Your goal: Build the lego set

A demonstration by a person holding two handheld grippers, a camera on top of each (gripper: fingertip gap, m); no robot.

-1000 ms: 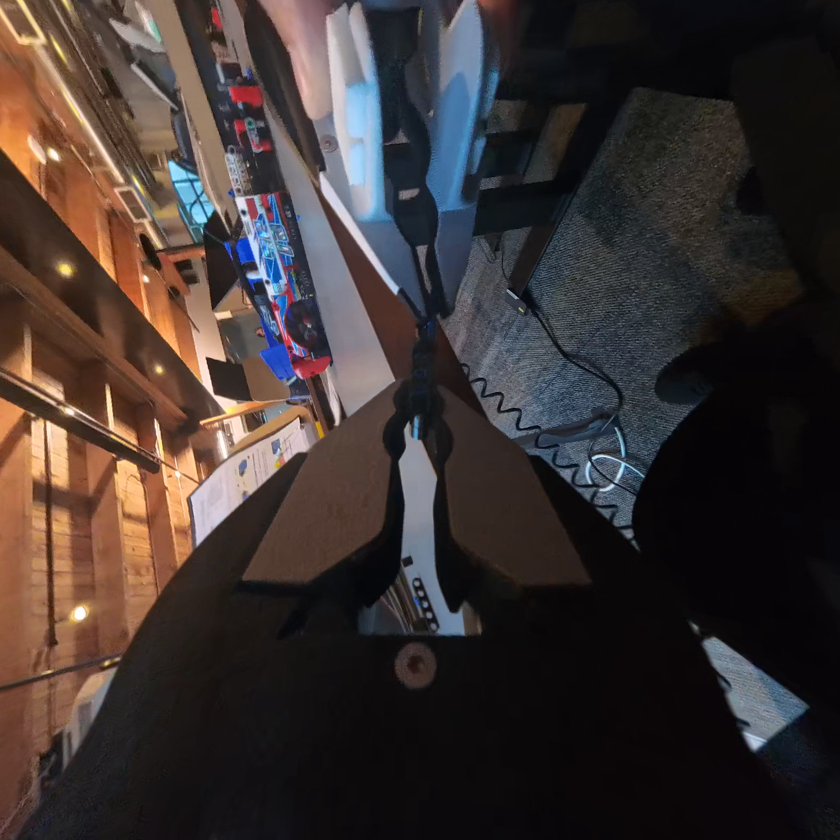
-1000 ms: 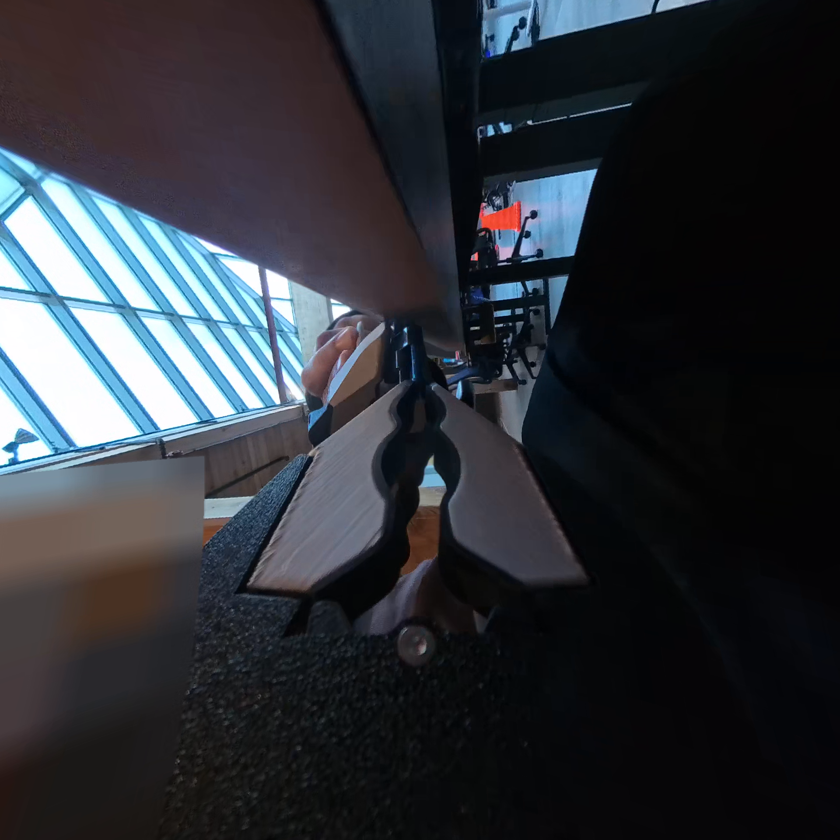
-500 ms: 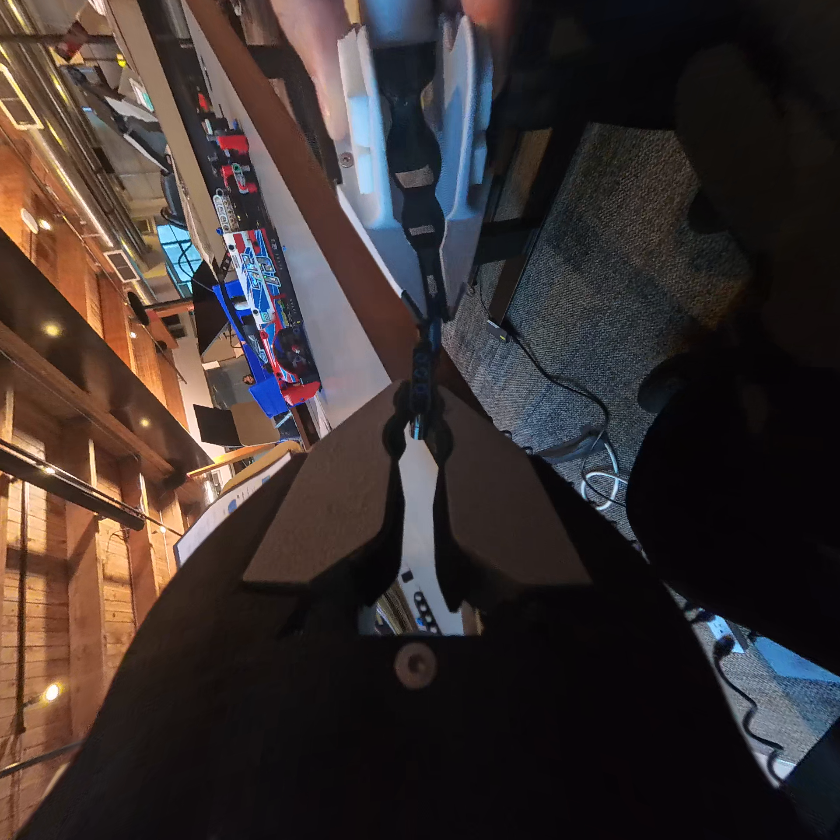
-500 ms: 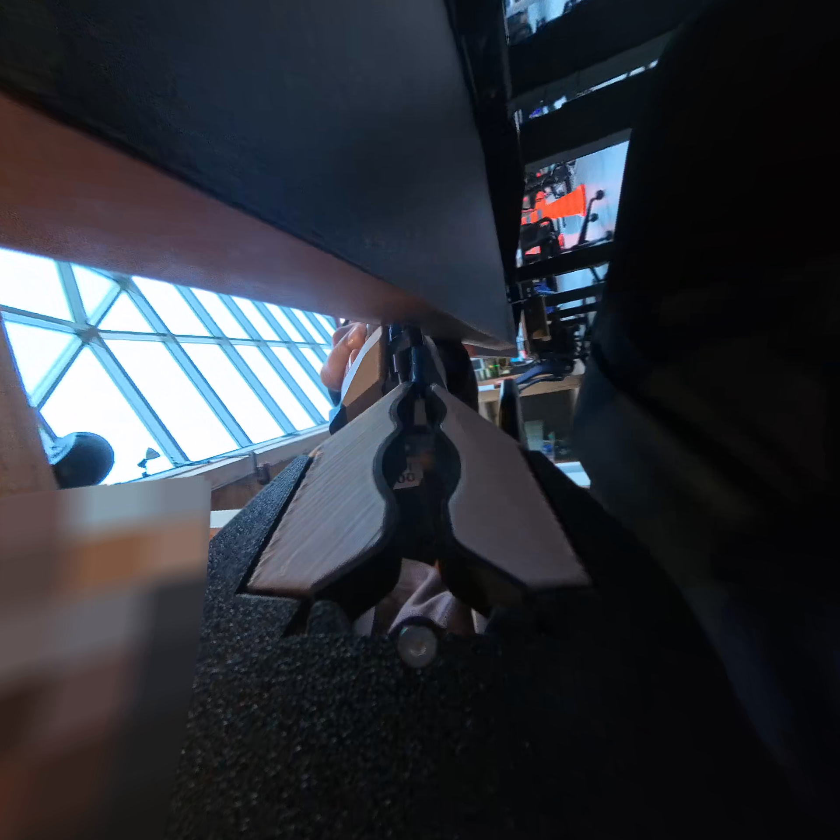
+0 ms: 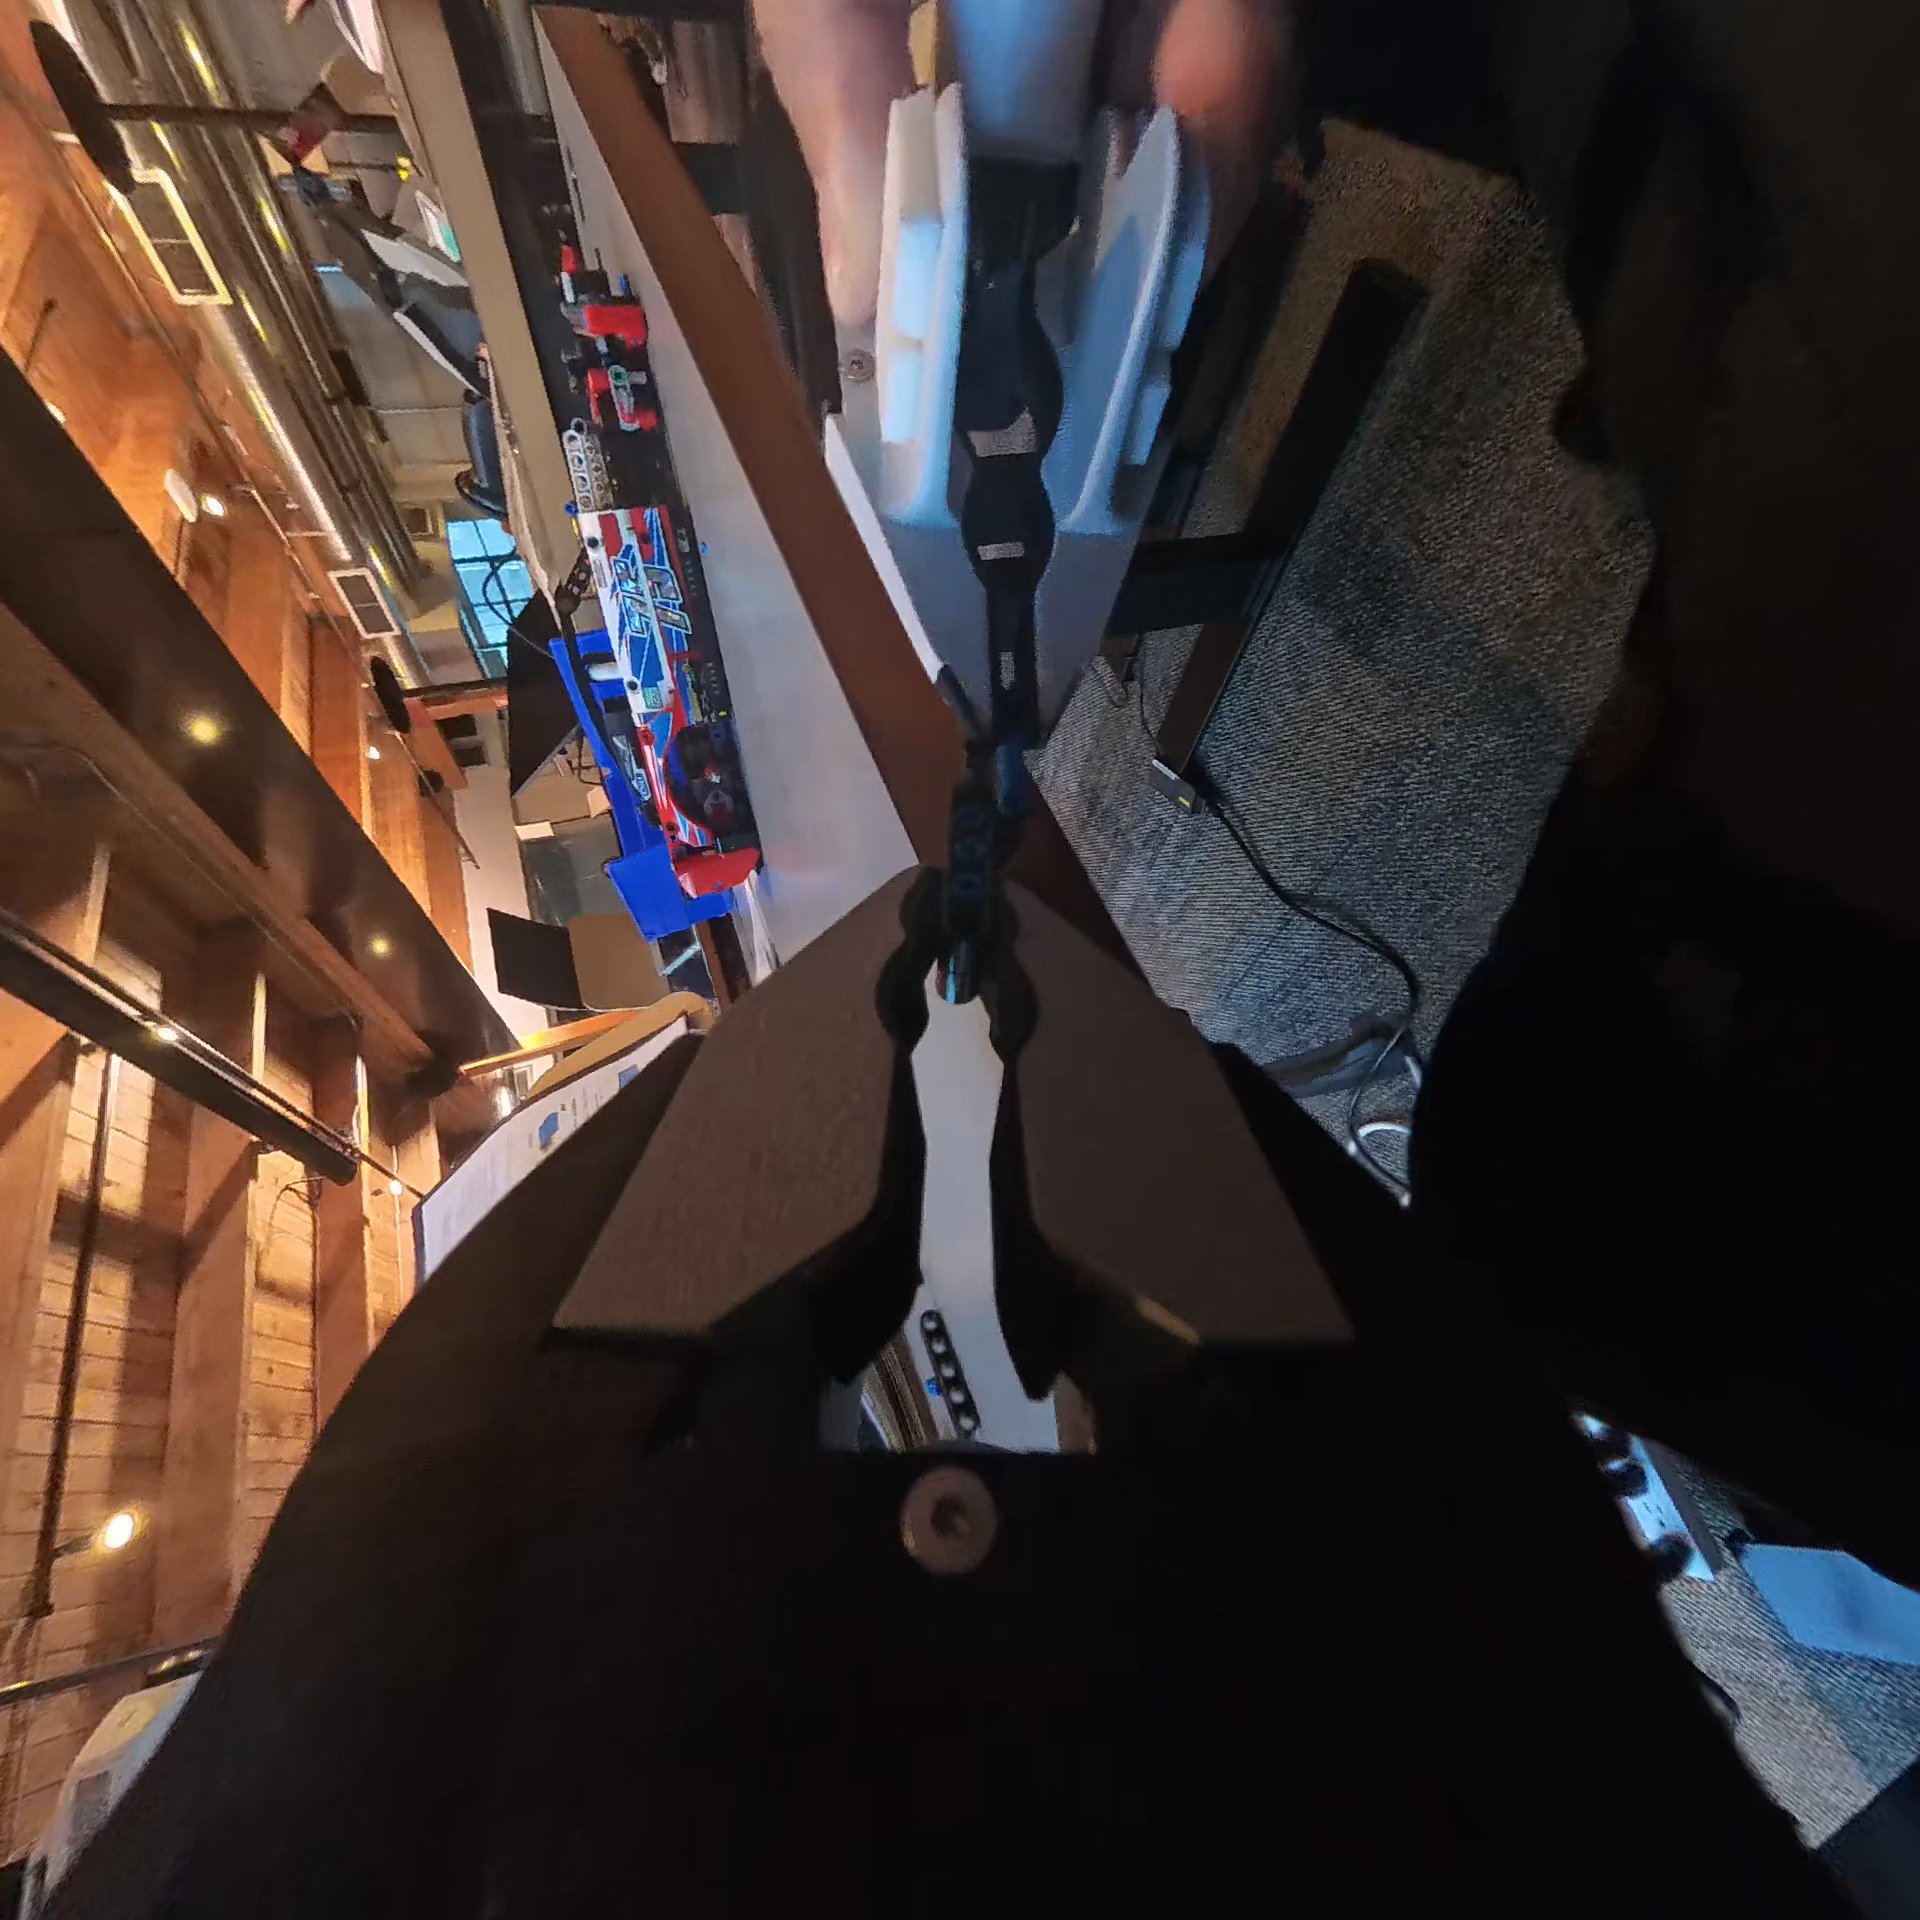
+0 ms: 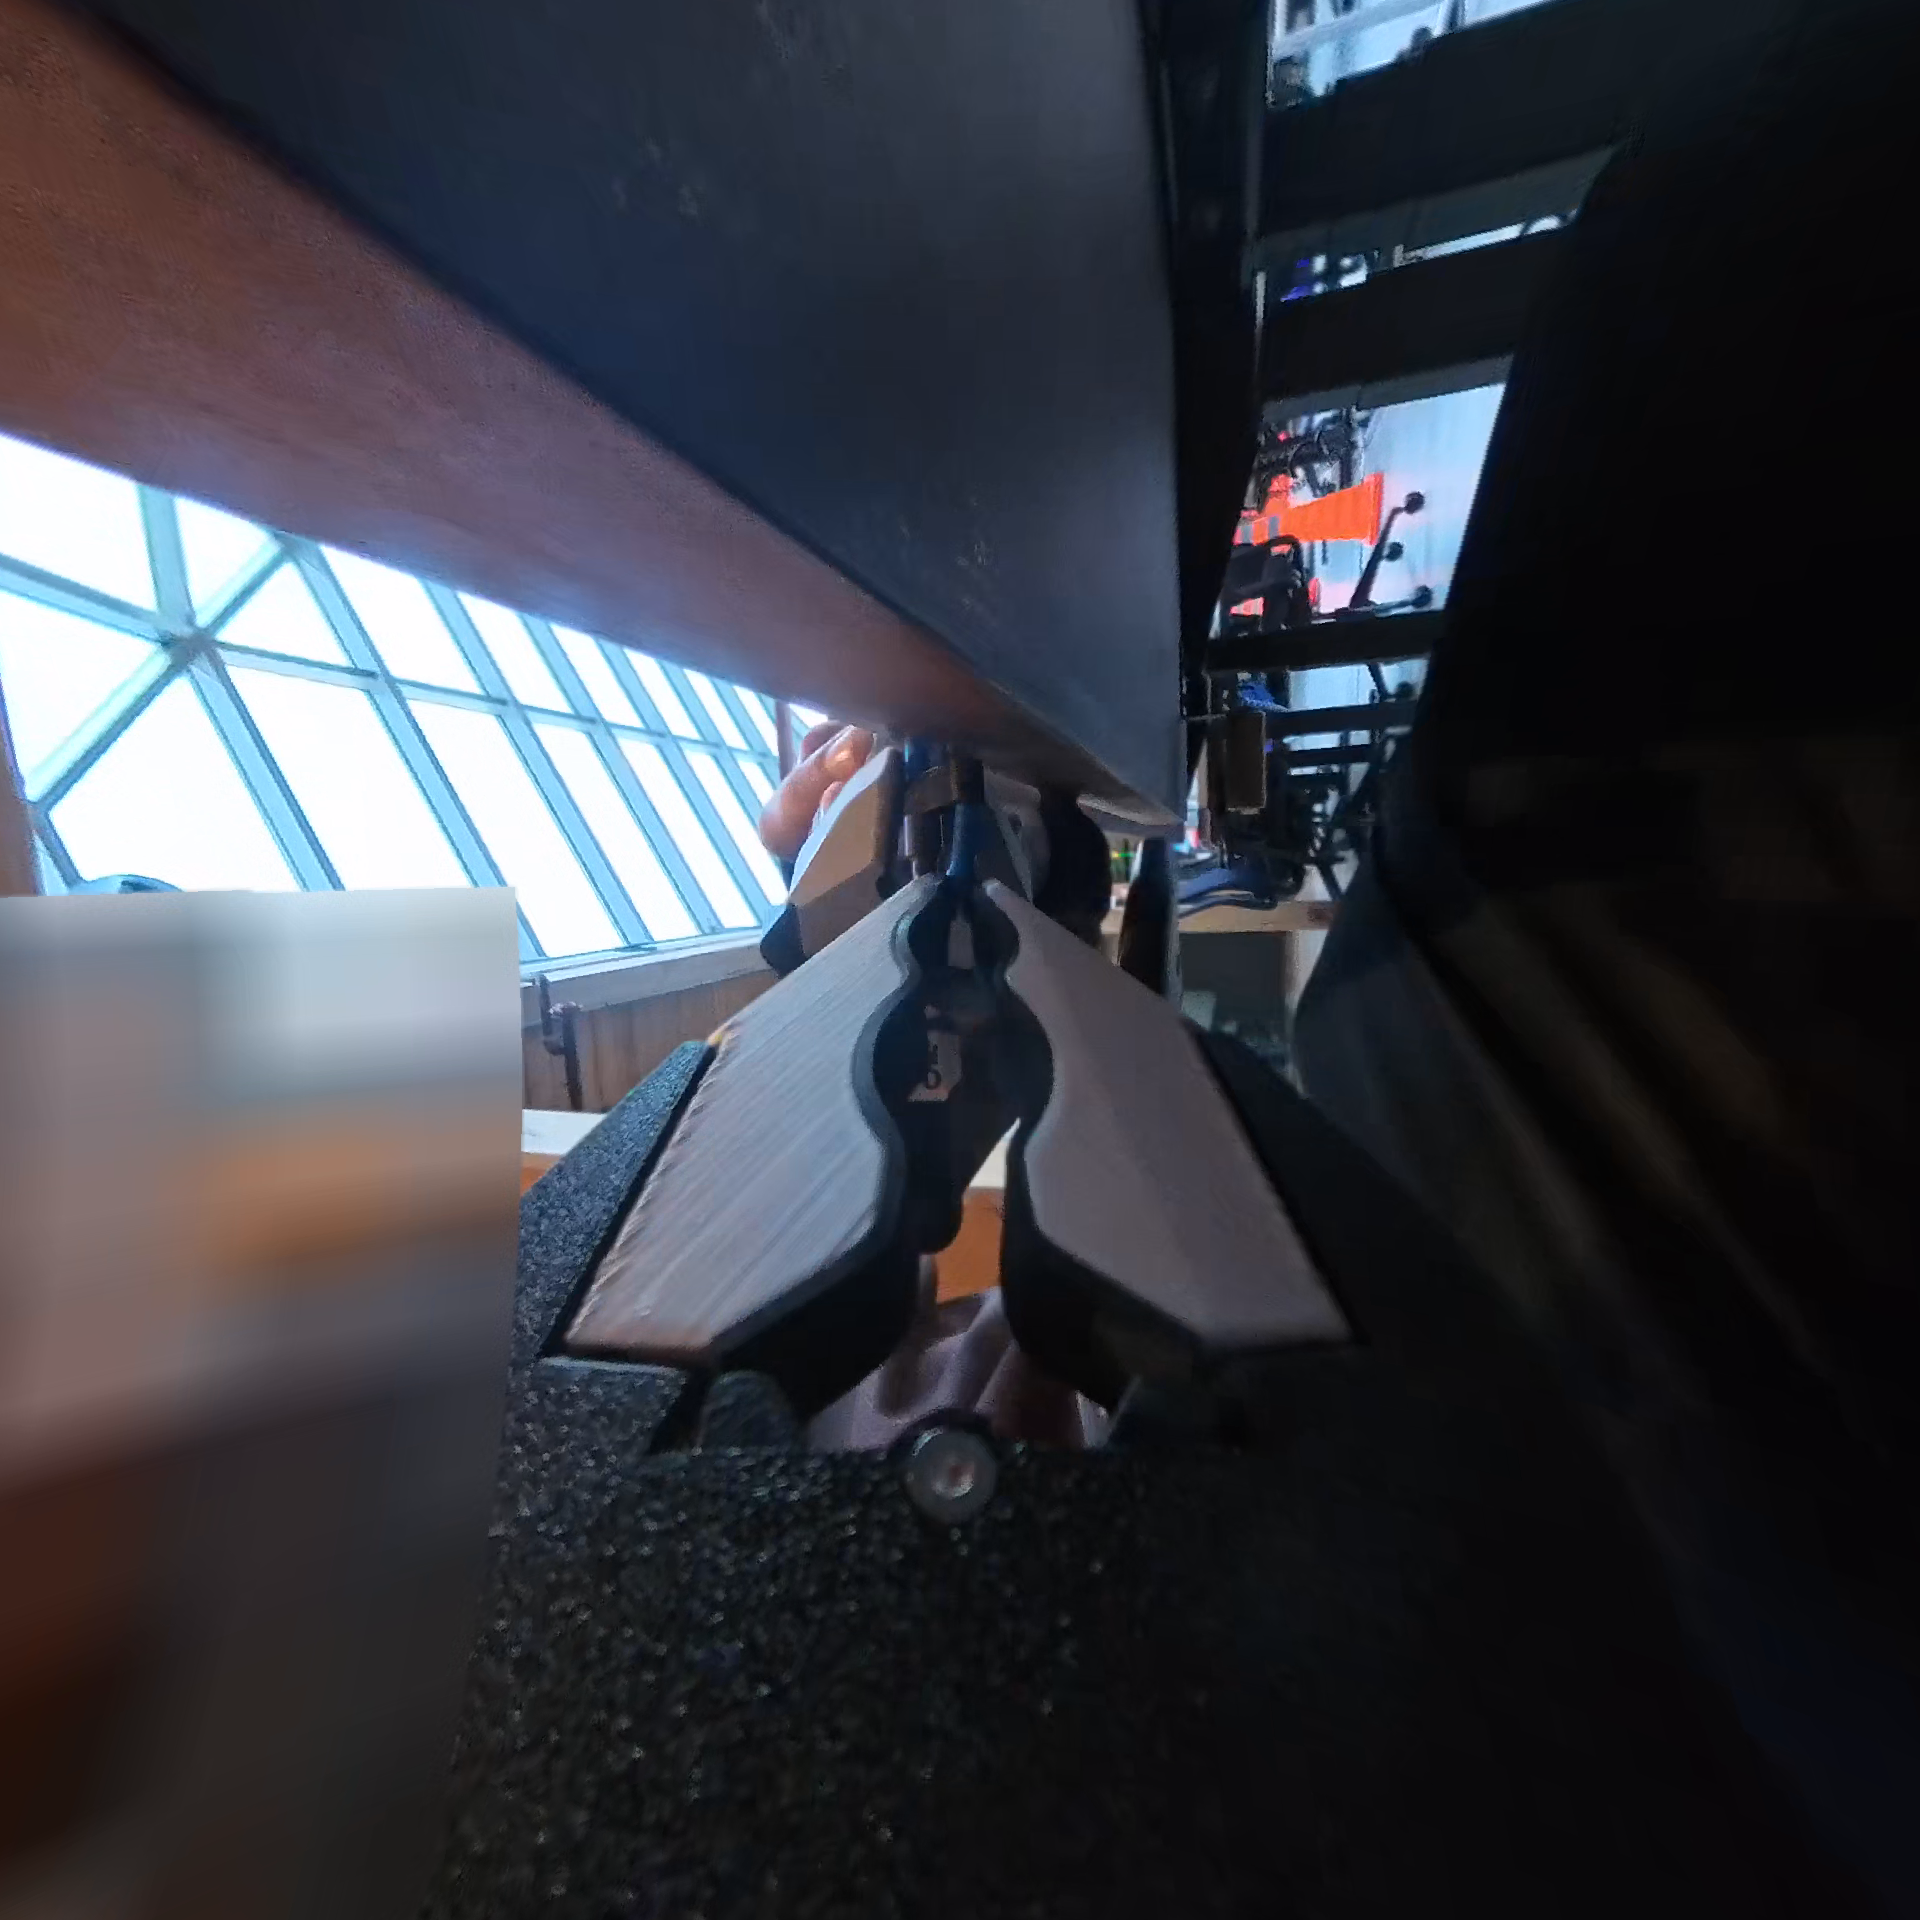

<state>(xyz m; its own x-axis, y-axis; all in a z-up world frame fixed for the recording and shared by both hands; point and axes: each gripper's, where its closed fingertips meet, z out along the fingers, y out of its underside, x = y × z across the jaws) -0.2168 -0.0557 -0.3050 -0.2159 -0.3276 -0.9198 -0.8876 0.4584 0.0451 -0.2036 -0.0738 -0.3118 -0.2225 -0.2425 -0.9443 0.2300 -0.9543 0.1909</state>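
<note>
In the left wrist view my left gripper [image 5: 961, 930] is shut on the near end of a thin black lego piece with blue pins [image 5: 977, 831]. My right gripper [image 5: 1006, 675], with pale fingers [image 5: 914, 312], reaches down from the top and is shut on the far end. In the right wrist view my right gripper [image 6: 964, 909] is shut on the same small piece [image 6: 961, 836], with a finger of the left gripper [image 6: 847, 862] just beyond. The piece hangs in the air by the table's edge.
The white table with a brown edge [image 5: 727, 343] carries a blue, red and white lego car [image 5: 665, 717], red loose parts [image 5: 613, 322], a black holed beam [image 5: 951, 1371] and an instruction booklet [image 5: 540, 1143]. Cables lie on the grey carpet [image 5: 1299, 914]. The table underside [image 6: 831, 312] is close overhead.
Both grippers stay shut on the piece between them. The pair has shifted a little along the table edge, and the right wrist view now sits lower under the tabletop.
</note>
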